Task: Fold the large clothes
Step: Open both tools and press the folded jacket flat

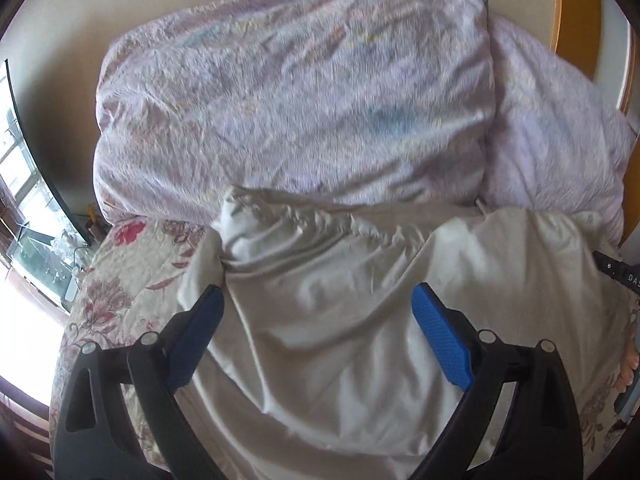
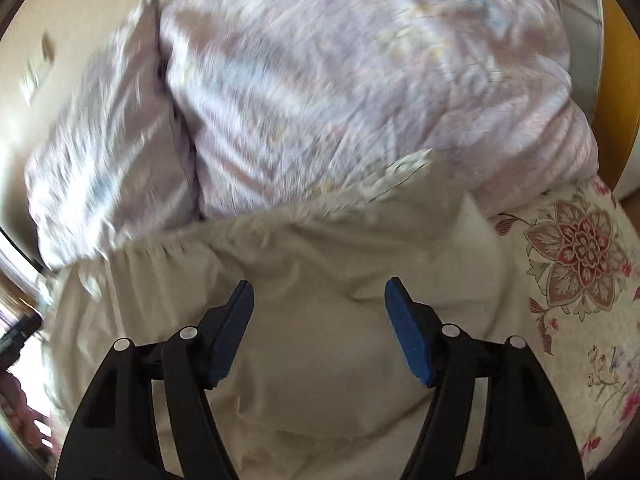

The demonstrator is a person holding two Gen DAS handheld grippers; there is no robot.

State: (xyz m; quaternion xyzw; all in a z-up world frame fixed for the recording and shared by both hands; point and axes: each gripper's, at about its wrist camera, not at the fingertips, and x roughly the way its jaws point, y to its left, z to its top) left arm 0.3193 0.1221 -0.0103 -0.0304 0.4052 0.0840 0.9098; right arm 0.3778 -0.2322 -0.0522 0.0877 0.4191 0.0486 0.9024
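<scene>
Hand-held gripper (image 1: 318,300), spread, over beige garment (image 1: 340,280), perhaps trousers.

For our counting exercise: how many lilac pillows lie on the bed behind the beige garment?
2. A large pillow lies directly behind the beige garment; a second pillow leans beside it, partly covered. More may be hidden behind them.

Home bedroom, floral bedspread (image 2: 576,248), lilac pillows (image 1: 296,92), wooden headboard (image 1: 576,12)

Lilac quilt (image 2: 360,80) smeared by motion blur — beige garment (image 2: 320,360) cut off at bottom edge.
</scene>
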